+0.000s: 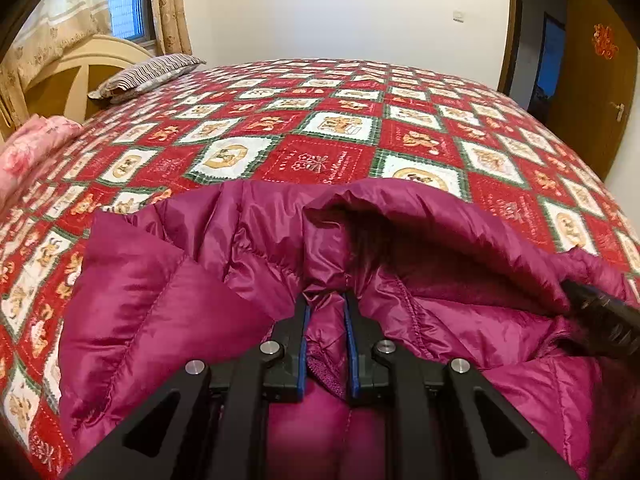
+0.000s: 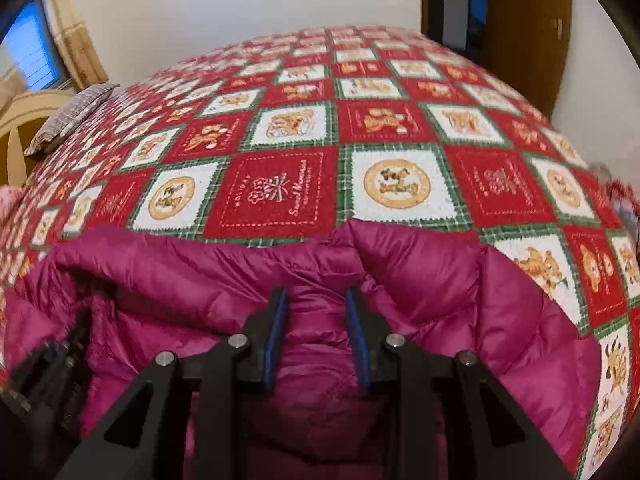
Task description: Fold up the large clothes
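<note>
A magenta puffer jacket (image 1: 168, 292) lies on the near part of the bed, its collar edge humped up ahead of me. My left gripper (image 1: 325, 300) is shut on a fold of the jacket near the collar. The right gripper's black body shows at the right edge of the left wrist view (image 1: 604, 320). In the right wrist view the jacket (image 2: 500, 320) fills the lower frame. My right gripper (image 2: 316, 296) has its blue-padded jaws closed around a thick bunch of jacket fabric. The left gripper's body shows blurred at the lower left of that view (image 2: 44, 376).
The bed is covered by a red, white and green patchwork quilt (image 1: 320, 128) (image 2: 360, 120). A striped pillow (image 1: 148, 74) and a cream headboard (image 1: 76, 76) are far left. A pink floral cloth (image 1: 28, 148) lies at the left edge. A wooden door (image 1: 592, 92) stands right.
</note>
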The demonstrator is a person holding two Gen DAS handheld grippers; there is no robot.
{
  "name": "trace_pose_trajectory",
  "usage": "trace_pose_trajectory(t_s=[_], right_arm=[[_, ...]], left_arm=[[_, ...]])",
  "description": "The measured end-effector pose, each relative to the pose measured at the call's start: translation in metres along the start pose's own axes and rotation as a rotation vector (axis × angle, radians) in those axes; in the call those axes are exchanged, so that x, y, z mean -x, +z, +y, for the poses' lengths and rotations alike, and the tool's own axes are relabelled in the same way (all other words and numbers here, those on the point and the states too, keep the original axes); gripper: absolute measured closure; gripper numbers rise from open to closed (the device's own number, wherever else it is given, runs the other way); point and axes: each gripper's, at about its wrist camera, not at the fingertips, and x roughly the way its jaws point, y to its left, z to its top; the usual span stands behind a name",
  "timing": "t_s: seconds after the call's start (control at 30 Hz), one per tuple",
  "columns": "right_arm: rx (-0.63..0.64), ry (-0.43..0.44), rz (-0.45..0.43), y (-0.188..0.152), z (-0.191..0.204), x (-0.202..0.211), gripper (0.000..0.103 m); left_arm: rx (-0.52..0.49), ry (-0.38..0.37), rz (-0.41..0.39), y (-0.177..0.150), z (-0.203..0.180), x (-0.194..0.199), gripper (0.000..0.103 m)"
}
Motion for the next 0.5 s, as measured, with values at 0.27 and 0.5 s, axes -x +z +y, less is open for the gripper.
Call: trace_pose_trajectory(t_s=[0.27, 0.5], right_arm=[[0.044, -0.051, -0.055, -0.001, 0.008, 0.0, 0.069], [0.06, -0.075, -0.07, -0.003, 0.013, -0.001, 0.069]], left_arm=[[0.051, -0.114, -0.096, 0.033, 0.028, 0.066, 0.079], [-0.093, -0.055, -0.061, 0.103, -0.032, 0.033, 0.059]])
